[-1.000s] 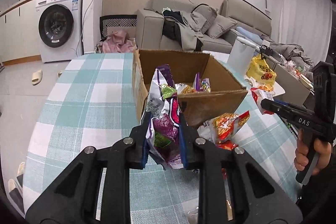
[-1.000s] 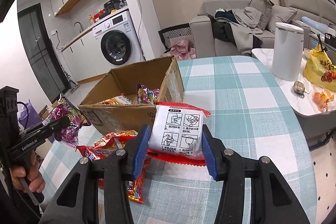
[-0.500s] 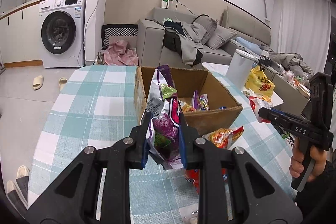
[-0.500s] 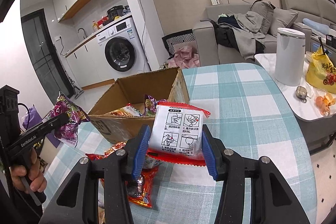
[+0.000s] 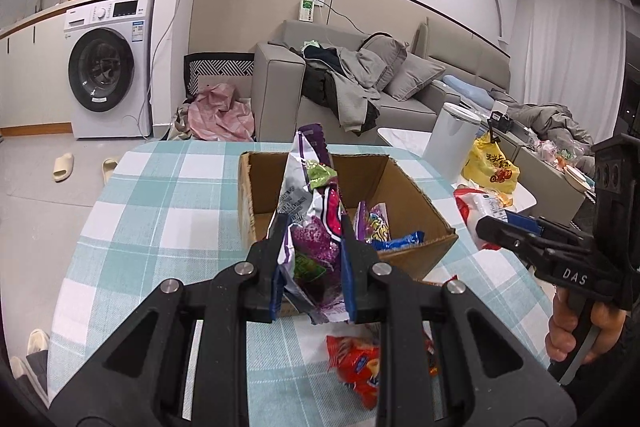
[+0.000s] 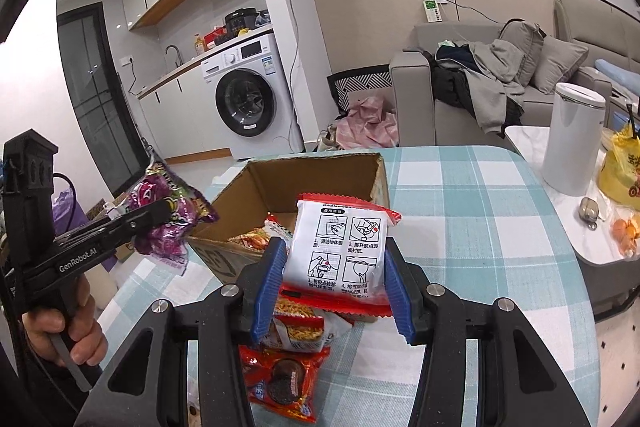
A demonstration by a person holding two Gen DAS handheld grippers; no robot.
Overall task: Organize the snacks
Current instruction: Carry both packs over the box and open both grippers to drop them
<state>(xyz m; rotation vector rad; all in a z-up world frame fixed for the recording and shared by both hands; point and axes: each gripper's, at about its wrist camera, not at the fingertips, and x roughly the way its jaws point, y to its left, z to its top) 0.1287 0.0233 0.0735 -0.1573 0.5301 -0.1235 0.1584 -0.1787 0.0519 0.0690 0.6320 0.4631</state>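
Observation:
My left gripper (image 5: 313,259) is shut on a purple snack bag (image 5: 310,211) and holds it up in front of the open cardboard box (image 5: 416,235). The box holds several snack packets (image 5: 372,223). My right gripper (image 6: 330,275) is shut on a red and white packet (image 6: 340,247) with printed instructions, held above the table beside the box (image 6: 256,187). More snack packets (image 6: 286,383) lie on the checked tablecloth below the grippers. Each gripper shows in the other's view, the left gripper (image 6: 160,211) and the right gripper (image 5: 486,227).
The round table has a teal checked cloth (image 5: 160,211). A white canister (image 6: 572,143) and a yellow bag (image 6: 622,167) stand on a side table at the right. A sofa (image 5: 360,79) and a washing machine (image 5: 108,67) are behind.
Both grippers have risen with their packets still held. The box now appears lower and its inside is more visible.

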